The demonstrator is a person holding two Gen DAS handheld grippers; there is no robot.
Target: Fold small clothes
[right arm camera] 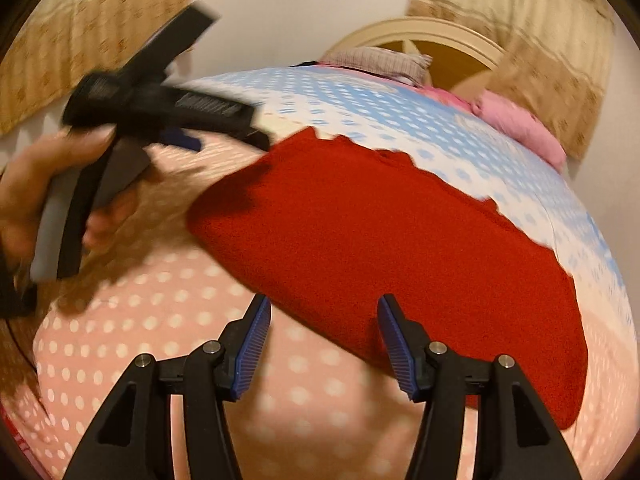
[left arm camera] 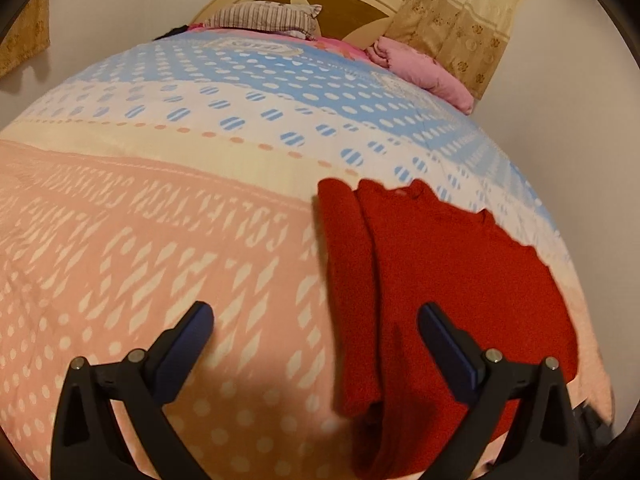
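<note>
Lying flat on the bed's dotted bedspread (left arm camera: pixel 168 240): red sweater (left arm camera: pixel 440 272), partly folded. Hovering above it, left gripper (left arm camera: pixel 316 320) spread wide, empty. Right gripper (right arm camera: pixel 324 312) apart, gripping nothing.

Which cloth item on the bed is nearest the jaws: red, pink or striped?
The red garment, spread flat just ahead of both grippers. The pink bundle and striped pillow sit far off by the headboard.

The left claw (left arm camera: pixel 316 320) hangs wide apart and empty over a bed (left arm camera: pixel 160 240) where a red garment (left arm camera: pixel 440 272) lies partly folded, below a striped pillow (left arm camera: pixel 264 18).
</note>
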